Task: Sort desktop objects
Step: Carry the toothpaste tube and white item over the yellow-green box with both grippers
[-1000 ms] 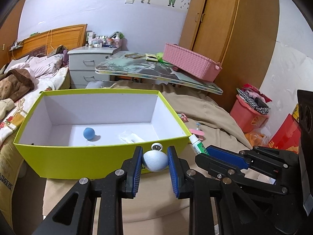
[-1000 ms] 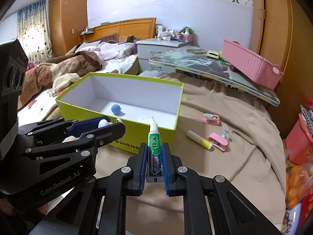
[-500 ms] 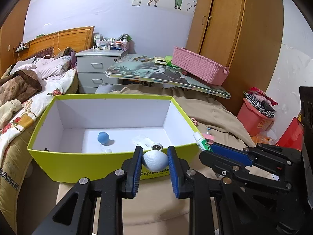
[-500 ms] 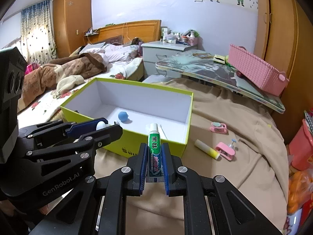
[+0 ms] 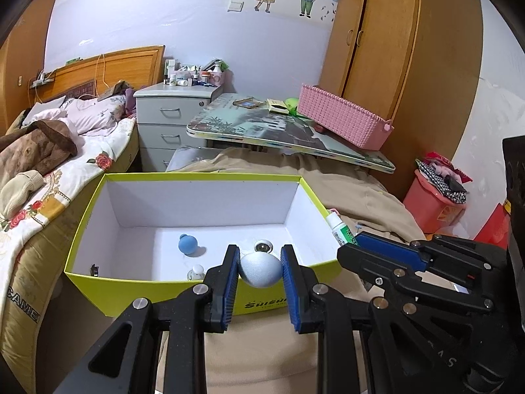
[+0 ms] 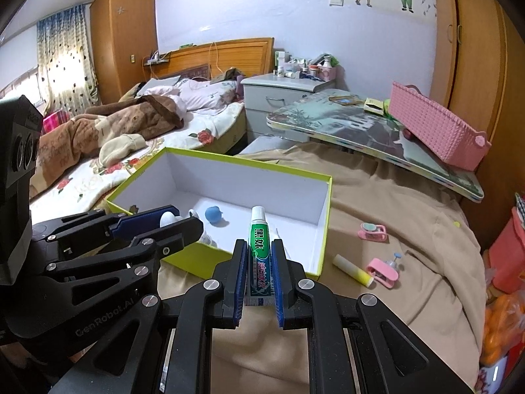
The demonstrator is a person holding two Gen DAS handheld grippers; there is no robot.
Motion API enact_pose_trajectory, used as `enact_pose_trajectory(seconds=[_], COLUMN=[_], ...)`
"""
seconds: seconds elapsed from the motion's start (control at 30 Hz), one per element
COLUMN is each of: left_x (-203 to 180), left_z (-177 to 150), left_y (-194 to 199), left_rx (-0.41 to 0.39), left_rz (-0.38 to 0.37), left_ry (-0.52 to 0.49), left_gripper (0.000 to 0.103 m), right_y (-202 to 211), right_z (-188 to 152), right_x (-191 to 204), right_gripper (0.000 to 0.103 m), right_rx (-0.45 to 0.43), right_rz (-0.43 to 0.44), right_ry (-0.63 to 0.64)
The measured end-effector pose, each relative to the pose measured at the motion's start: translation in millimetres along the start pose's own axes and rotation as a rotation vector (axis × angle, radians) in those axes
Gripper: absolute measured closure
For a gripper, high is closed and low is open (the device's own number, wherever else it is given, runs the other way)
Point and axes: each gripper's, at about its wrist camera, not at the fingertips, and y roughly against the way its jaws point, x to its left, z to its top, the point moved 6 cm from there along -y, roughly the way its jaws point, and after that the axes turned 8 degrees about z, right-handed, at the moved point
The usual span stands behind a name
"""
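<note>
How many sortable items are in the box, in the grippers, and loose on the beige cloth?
In the green box: 3 (blue ball, small white item, round cap)
In grippers: 2 (pale blue ball, toothpaste tube)
On the cloth: 3 (two pink clips, yellow stick)
Total: 8

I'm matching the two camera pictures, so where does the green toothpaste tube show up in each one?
Left wrist view: the toothpaste tube pokes up at right, beside the box's right wall, held by the right tool.
Right wrist view: bottom centre, upright between the tool's pads.
Shared landmark: the yellow-green box with the blue ball inside.
</note>
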Motion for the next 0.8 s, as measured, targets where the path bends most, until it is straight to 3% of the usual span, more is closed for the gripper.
enact_pose_trajectory(seconds=[0.8], left_x=[25.4], left_z=[24.6], left_y=[-17.7], left_rx=[0.013], left_rz=[0.045], left_ry=[0.046], left_gripper=[0.076], right_y=[-20.0], right_z=[19.4], right_x=[-16.5], right_gripper=[0.088], right_rx=[0.005], right_rz=[0.031], right_ry=[-0.044])
